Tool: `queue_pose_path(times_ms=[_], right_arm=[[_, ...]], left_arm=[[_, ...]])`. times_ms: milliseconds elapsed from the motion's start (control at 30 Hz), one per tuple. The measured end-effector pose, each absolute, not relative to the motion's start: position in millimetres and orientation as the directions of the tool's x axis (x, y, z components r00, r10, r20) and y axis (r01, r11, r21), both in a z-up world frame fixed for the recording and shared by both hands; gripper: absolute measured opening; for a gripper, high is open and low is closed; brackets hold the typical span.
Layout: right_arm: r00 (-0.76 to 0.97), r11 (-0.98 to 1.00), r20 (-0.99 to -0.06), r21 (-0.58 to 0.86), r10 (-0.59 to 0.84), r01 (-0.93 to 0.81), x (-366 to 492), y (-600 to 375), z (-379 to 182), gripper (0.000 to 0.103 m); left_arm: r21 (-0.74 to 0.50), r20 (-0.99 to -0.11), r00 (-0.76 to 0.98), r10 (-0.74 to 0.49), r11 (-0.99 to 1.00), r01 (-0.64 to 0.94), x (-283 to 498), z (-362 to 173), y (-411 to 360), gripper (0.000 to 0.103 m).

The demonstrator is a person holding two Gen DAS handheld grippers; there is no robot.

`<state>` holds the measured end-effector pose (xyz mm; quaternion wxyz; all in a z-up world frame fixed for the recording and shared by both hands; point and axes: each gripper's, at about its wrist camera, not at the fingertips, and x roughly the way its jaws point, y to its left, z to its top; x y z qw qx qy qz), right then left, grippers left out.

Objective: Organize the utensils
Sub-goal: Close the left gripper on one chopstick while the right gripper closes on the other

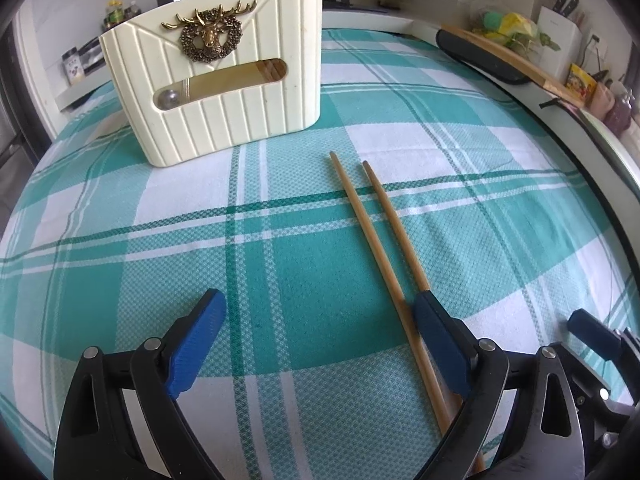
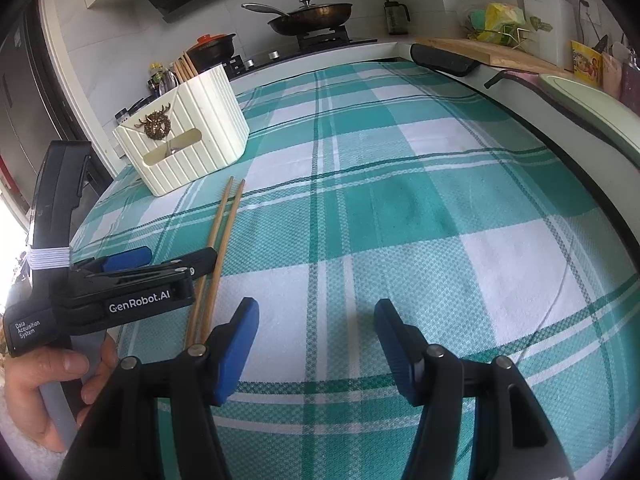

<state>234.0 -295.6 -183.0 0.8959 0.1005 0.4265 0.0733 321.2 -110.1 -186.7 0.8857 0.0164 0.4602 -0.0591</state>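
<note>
Two wooden chopsticks (image 1: 376, 232) lie side by side on the teal-and-white checked cloth (image 1: 160, 248). My left gripper (image 1: 320, 320) is open low over their near ends; one stick runs just inside its right finger (image 1: 440, 344), the other passes under that finger. A cream ribbed utensil holder (image 1: 216, 80) with a brass deer emblem stands beyond, with chopsticks and a spoon in it. In the right wrist view my right gripper (image 2: 316, 332) is open with only cloth between its pads. To its left are the chopsticks (image 2: 224, 232), the left gripper (image 2: 180, 257) held by a hand, and the holder (image 2: 184, 136).
A stove with a lidded pan (image 2: 312, 16) and a black pot (image 2: 212, 46) stands behind the table. A wooden cutting board (image 2: 480, 50), knife block (image 2: 548, 12), bags and jars line the right counter. A pale green tray (image 2: 592, 104) lies at the cloth's right edge.
</note>
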Motion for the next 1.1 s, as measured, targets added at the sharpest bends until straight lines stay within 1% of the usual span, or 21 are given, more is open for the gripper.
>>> queue_pose_path(times_ms=[67, 100, 133, 167, 233, 267, 333, 400, 467, 567, 633, 667, 700, 733, 767, 800, 833, 900, 1100], right_arm=[[0.625, 0.969, -0.750, 0.242, 0.215, -0.044, 234, -296, -183, 0.061], [0.624, 0.970, -0.751, 0.239, 0.214, -0.045, 234, -296, -183, 0.061], [0.623, 0.971, -0.753, 0.235, 0.214, -0.049, 234, -294, -183, 0.061], [0.619, 0.972, -0.755, 0.230, 0.214, -0.055, 235, -292, -183, 0.061], [0.612, 0.974, -0.760, 0.212, 0.219, -0.085, 236, -286, -183, 0.061], [0.609, 0.973, -0.760, 0.204, 0.227, -0.107, 236, -281, -182, 0.061], [0.597, 0.966, -0.759, 0.210, 0.258, -0.151, 237, -270, -179, 0.061], [0.578, 0.957, -0.763, 0.220, 0.291, -0.191, 239, -256, -176, 0.061], [0.561, 0.950, -0.770, 0.196, 0.303, -0.244, 241, -237, -173, 0.061], [0.536, 0.945, -0.803, 0.097, 0.260, -0.313, 245, -210, -175, 0.061], [0.513, 0.944, -0.830, 0.047, 0.218, -0.326, 249, -199, -181, 0.060], [0.503, 0.945, -0.839, 0.037, 0.207, -0.326, 250, -196, -184, 0.057], [0.514, 0.947, -0.837, 0.015, 0.188, -0.321, 249, -195, -184, 0.050], [0.519, 0.947, -0.837, -0.003, 0.174, -0.322, 248, -194, -184, 0.040], [0.520, 0.947, -0.838, -0.012, 0.166, -0.321, 248, -194, -183, 0.035], [0.518, 0.949, -0.840, -0.015, 0.159, -0.316, 248, -195, -182, 0.022], [0.517, 0.951, -0.843, -0.019, 0.151, -0.310, 247, -196, -182, 0.013], [0.517, 0.954, -0.845, -0.028, 0.136, -0.297, 246, -199, -181, 0.010], [0.499, 0.963, -0.863, -0.059, 0.083, -0.263, 241, -216, -180, 0.009]], left_arm=[[-0.024, -0.814, 0.574, -0.089, 0.993, 0.119, 319, -185, -107, 0.083], [-0.027, -0.812, 0.576, -0.094, 0.992, 0.124, 317, -183, -104, 0.071], [-0.034, -0.810, 0.577, -0.106, 0.990, 0.134, 314, -182, -101, 0.055], [-0.041, -0.810, 0.575, -0.118, 0.989, 0.145, 311, -180, -98, 0.047], [-0.047, -0.811, 0.570, -0.133, 0.985, 0.163, 306, -179, -90, 0.013], [-0.057, -0.813, 0.564, -0.144, 0.984, 0.169, 304, -179, -86, 0.009], [-0.074, -0.816, 0.557, -0.157, 0.983, 0.169, 300, -178, -76, 0.007], [-0.067, -0.815, 0.561, -0.144, 0.985, 0.156, 295, -178, -67, 0.007], [-0.065, -0.814, 0.567, -0.130, 0.989, 0.133, 292, -177, -58, 0.007], [-0.067, -0.816, 0.567, -0.108, 0.994, 0.091, 290, -177, -46, 0.007], [-0.067, -0.818, 0.567, -0.095, 0.995, 0.070, 288, -178, -40, 0.007], [-0.068, -0.819, 0.567, -0.091, 0.996, 0.063, 288, -178, -38, 0.007], [-0.067, -0.820, 0.566, -0.088, 0.996, 0.057, 286, -178, -35, 0.007], [-0.064, -0.820, 0.566, -0.083, 0.996, 0.054, 285, -178, -34, 0.007], [-0.060, -0.820, 0.567, -0.078, 0.997, 0.050, 284, -178, -33, 0.007], [-0.057, -0.820, 0.567, -0.075, 0.997, 0.049, 283, -178, -32, 0.007], [-0.055, -0.821, 0.567, -0.072, 0.997, 0.048, 282, -178, -32, 0.007], [-0.050, -0.821, 0.567, -0.068, 0.998, 0.048, 281, -178, -32, 0.007], [-0.047, -0.831, 0.550, -0.076, 0.997, 0.067, 278, -178, -26, 0.007]])
